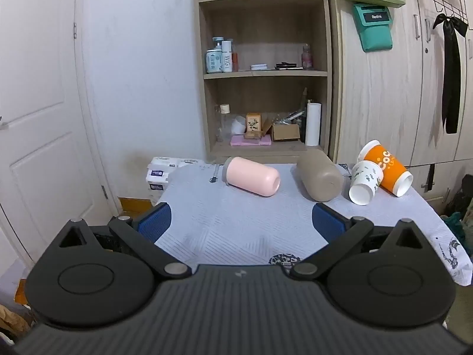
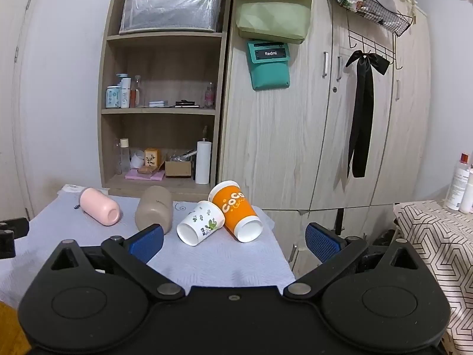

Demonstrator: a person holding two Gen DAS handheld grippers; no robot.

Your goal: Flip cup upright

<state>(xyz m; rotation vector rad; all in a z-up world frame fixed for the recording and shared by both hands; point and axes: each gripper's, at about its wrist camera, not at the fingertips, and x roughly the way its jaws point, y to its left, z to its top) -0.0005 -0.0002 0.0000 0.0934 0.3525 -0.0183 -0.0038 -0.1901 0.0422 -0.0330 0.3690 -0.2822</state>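
Paper cups worried me: white cup (image 2: 201, 223) lay touching the orange cup (image 2: 235, 214), ahead between my right gripper (image 2: 233, 241) fingers, spread wide. Left gripper (image 1: 241, 222) likewise spread, empty. Nudging one could roll both (table edge near).

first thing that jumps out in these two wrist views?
Four cups lie tipped over in a row on the grey-clothed table: a pink cup at the left, a tan cup next, then a white floral paper cup touching an orange paper cup at the right. Both the left gripper and right gripper are open and short of the cups, holding nothing.
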